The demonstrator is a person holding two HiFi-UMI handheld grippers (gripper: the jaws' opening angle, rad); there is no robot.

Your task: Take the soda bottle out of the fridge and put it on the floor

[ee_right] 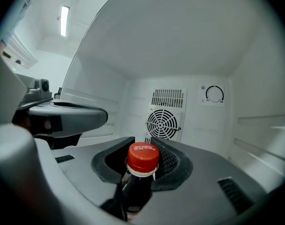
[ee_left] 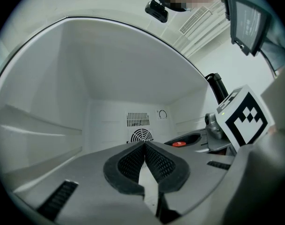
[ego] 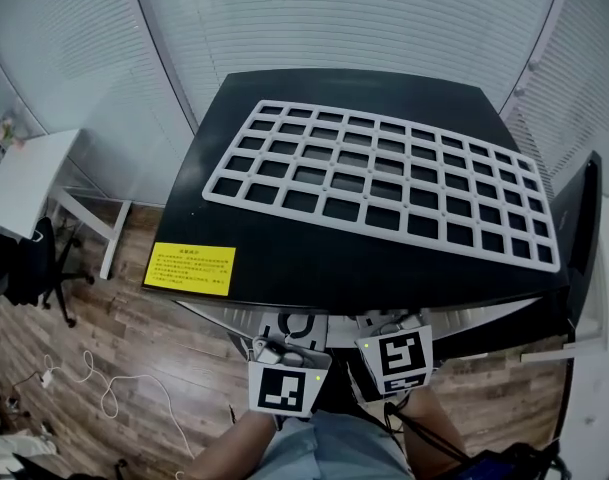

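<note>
A dark soda bottle with a red cap (ee_right: 142,157) stands upright inside the white fridge (ee_right: 109,55). My right gripper (ee_right: 142,139) is shut on the bottle's neck just under the cap, with a black pad on each side. From the left gripper view the red cap (ee_left: 179,143) shows between the right gripper's jaws. My left gripper (ee_left: 145,146) hangs beside it inside the fridge, shut on nothing, its pads meeting at the tips. In the head view only the two marker cubes (ego: 284,388) (ego: 399,353) show; the jaws are hidden under the fridge top.
The fridge's back wall has a round fan grille (ee_right: 163,123) and a dial (ee_right: 214,93). A white grid rack (ego: 384,178) lies on the black fridge top (ego: 314,263). Wooden floor (ego: 134,368) lies to the left, with a white desk (ego: 24,183), a black chair (ego: 34,258) and a loose cable (ego: 94,383).
</note>
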